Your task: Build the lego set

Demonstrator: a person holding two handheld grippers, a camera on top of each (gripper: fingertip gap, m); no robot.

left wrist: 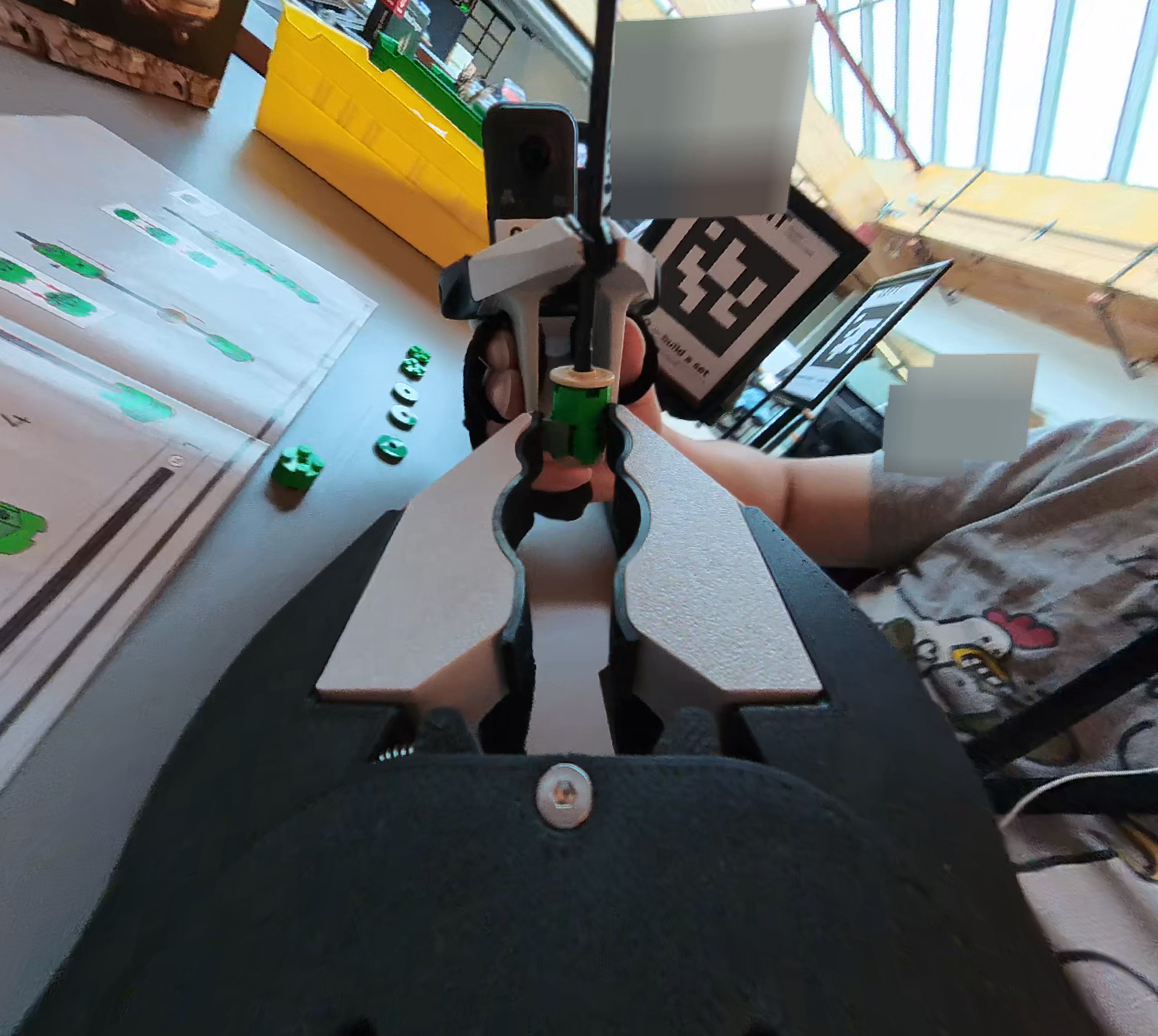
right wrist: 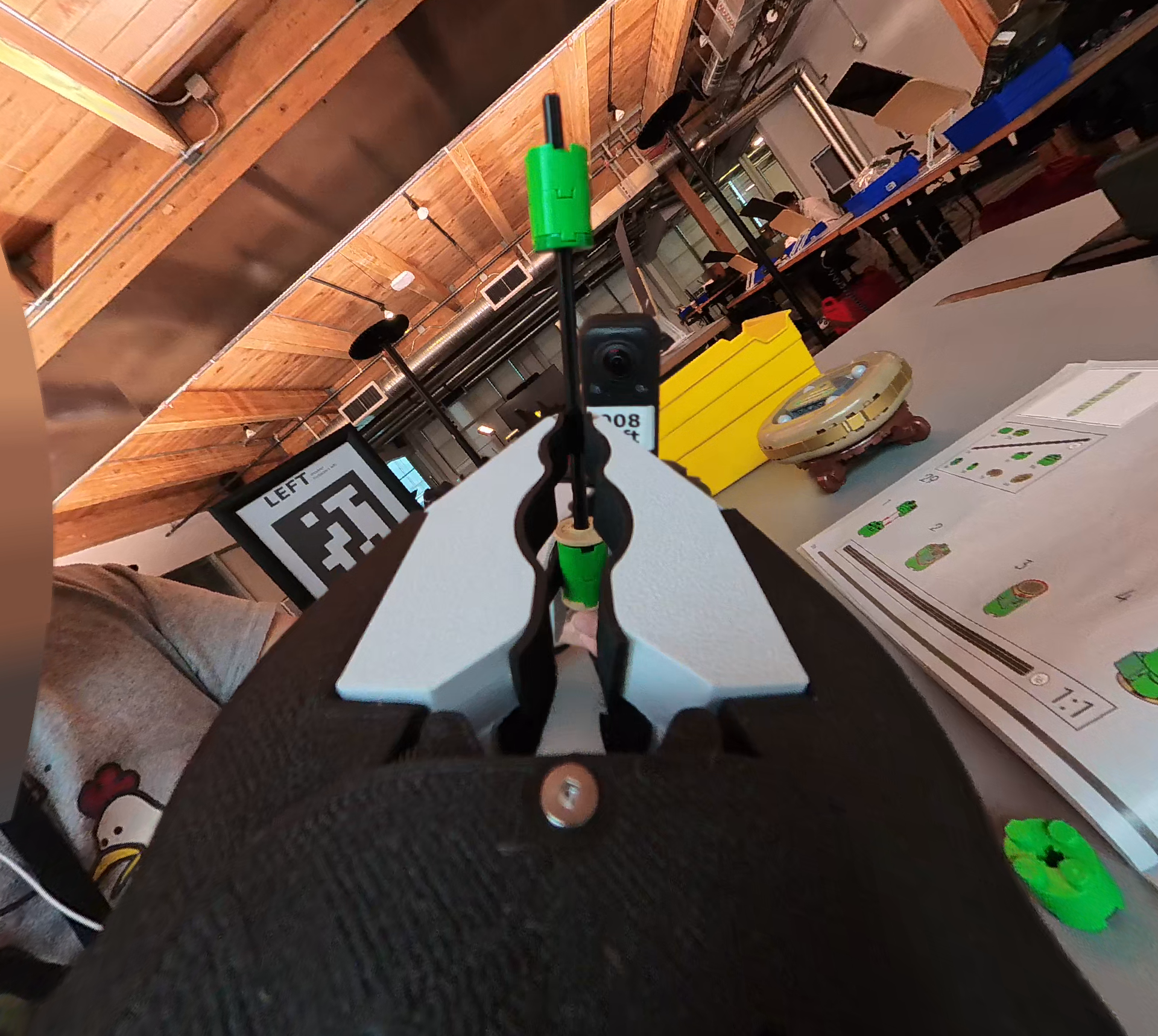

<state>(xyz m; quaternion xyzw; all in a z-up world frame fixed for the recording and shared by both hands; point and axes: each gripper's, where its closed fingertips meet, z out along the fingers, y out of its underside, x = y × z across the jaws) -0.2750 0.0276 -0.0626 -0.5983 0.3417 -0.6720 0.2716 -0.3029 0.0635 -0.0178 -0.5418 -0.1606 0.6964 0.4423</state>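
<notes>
Left hand-held gripper (left wrist: 573,429) clamped on lower green cylinder (left wrist: 578,423) of black rod (left wrist: 598,129); right hand-held gripper (right wrist: 573,442) pinches rod above. Second green cylinder (right wrist: 559,198) higher. Desk (left wrist: 351,479): five loose pieces (left wrist: 401,417), yellow bin (left wrist: 370,129).

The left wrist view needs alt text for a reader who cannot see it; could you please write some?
The left gripper is shut on a green brick threaded on a black rod, which the right gripper opposite also holds. Loose green and white pieces lie beside an instruction booklet on the grey table.
</notes>
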